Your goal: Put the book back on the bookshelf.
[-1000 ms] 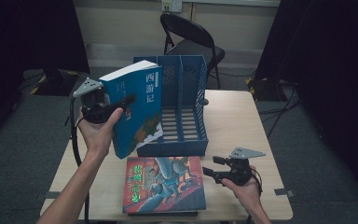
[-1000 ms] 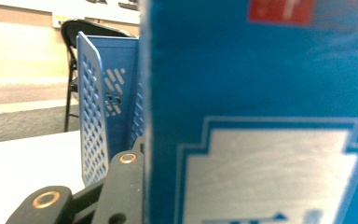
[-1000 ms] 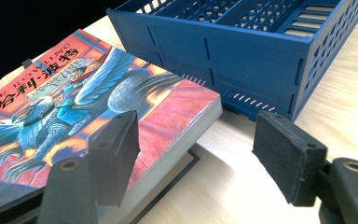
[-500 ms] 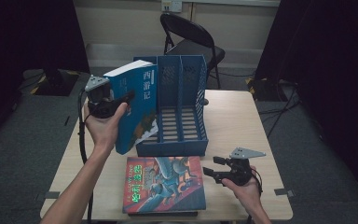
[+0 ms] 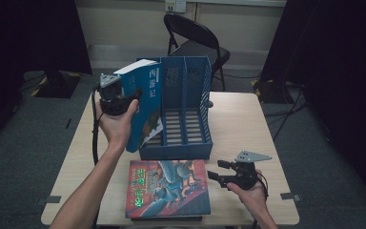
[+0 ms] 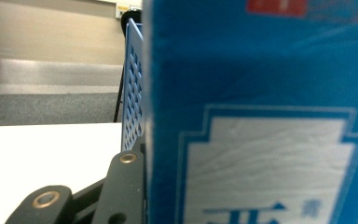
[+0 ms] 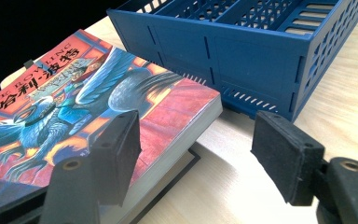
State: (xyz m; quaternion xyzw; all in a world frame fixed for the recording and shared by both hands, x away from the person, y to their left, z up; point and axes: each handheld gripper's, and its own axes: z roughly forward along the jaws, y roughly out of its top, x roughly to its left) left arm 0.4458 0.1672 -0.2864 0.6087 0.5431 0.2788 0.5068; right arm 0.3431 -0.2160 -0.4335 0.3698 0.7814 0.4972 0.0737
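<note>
- Two grippers were in use. The left gripper (image 5: 124, 98) pinched a blue book (image 5: 145, 102) by its spine edge; in the left gripper view one black jaw lay flat against the cover (image 6: 261, 116).
- The blue book was held off the surface, near upright and tilted, with its lower corner at the left compartment of the blue file rack (image 5: 186, 114).
- The right gripper (image 5: 218, 171) rested low near the front right of the surface (image 5: 238, 119), its jaws spread and holding nothing.
- In the right gripper view the spread pads (image 7: 119, 151) stood either side of the near corner of a red-covered book (image 7: 98, 102), without pressing on it.
- The red-covered book (image 5: 167, 187) lay flat just in front of the rack, on top of a darker item whose edge showed beneath it (image 7: 177, 179).
- Progress, as judged: the blue book was partly entered into the rack but not yet seated or released.
- Remaining, as judged: seat the blue book upright in its compartment, release it, then pick up the red-covered book and file it too.
- A folding chair (image 5: 195, 40) stood behind the surface.
</note>
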